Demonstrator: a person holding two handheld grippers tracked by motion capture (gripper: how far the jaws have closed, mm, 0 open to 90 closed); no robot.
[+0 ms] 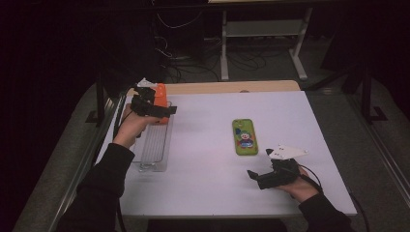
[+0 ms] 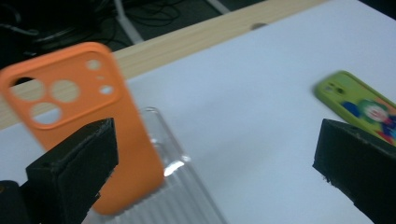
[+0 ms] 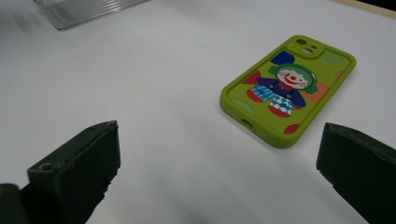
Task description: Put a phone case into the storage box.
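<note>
White sheeting covers the table top (image 1: 217, 159), with a strip of pale wood left bare along the far edge (image 1: 232, 87). Around the table the room is dark. Beyond the far edge stand the legs of a light-coloured desk frame (image 1: 263, 43), with a tangle of black cables (image 1: 193, 58) on the floor beside it.

At the left of the table lies a clear ribbed plastic tray (image 1: 153, 142), long and narrow. At its far end an orange phone case (image 1: 161, 99) stands tilted, camera cut-outs uppermost; its lower end rests in the tray. The left gripper (image 1: 167, 110) is held above the tray just beside this case. In the left gripper view its black jaws stand wide apart and grip nothing, and the orange case (image 2: 93, 126) rises beyond the left jaw.

A green phone case (image 1: 244, 137) printed with a cartoon clown lies flat near the middle of the table, well apart from the tray. The right gripper (image 1: 260, 166) rests low near the table's front right, close to this case, its jaws also spread wide and empty. The right gripper view shows the green case (image 3: 289, 91) lying ahead, between the two jaws.
</note>
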